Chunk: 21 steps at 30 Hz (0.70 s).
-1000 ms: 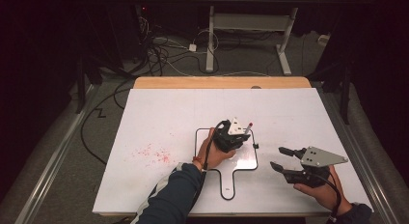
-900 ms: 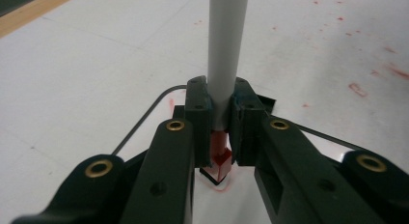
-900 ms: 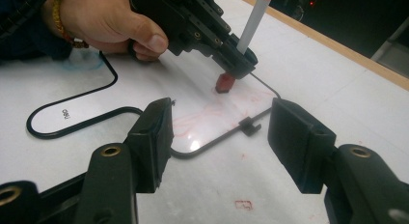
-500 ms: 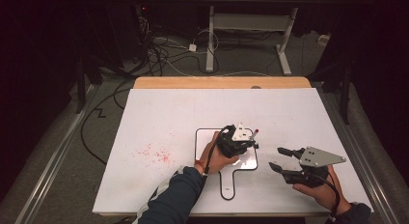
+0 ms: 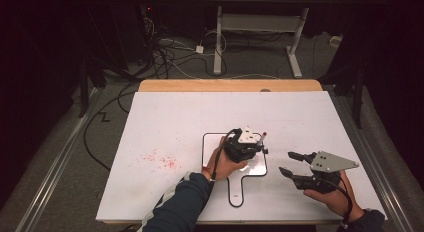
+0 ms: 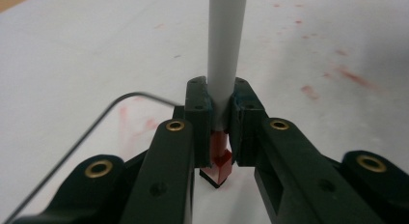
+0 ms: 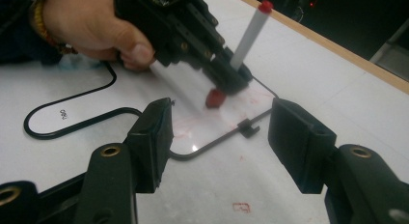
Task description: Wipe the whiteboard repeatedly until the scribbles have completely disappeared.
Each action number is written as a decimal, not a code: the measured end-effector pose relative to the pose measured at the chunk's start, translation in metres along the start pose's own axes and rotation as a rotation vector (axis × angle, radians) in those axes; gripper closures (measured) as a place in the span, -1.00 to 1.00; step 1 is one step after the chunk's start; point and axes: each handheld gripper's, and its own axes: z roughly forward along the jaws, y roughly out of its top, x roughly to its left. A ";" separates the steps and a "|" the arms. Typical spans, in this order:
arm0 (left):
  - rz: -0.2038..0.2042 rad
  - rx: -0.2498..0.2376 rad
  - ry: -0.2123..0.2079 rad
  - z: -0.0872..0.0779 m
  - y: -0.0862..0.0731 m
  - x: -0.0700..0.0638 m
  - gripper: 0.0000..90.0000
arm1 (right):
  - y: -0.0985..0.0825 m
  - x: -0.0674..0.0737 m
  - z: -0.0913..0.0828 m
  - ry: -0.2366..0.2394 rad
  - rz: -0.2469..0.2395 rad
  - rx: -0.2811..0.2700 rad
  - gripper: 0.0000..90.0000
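left tool [image 7: 219, 77] clamped red-tipped marker [image 7: 248, 35] | tip on whiteboard [image 7: 144, 96] (faint red smears) | right tool [image 7: 219, 147] jaws apart, empty

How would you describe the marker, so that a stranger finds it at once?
Start at the large white table, then find the small black-edged whiteboard near its front. The marker stands over it, gripped between the left gripper's fingers: a white barrel, red at both ends.

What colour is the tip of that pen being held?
Red. The pen has a white barrel and a red tip, clearest in the left gripper view.
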 end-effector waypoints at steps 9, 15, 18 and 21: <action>0.009 -0.019 0.028 -0.001 0.002 0.006 0.75 | -0.002 -0.001 -0.002 -0.011 0.002 0.003 -0.06; -0.032 -0.007 -0.007 -0.009 -0.002 0.002 0.75 | -0.002 -0.001 -0.001 -0.010 -0.003 0.007 -0.06; -0.026 0.005 -0.031 -0.012 -0.006 -0.006 0.75 | -0.002 -0.001 -0.001 -0.011 -0.003 0.008 -0.06; -0.016 0.018 -0.068 -0.016 -0.014 -0.020 0.75 | -0.001 0.000 -0.001 -0.010 -0.002 0.007 -0.06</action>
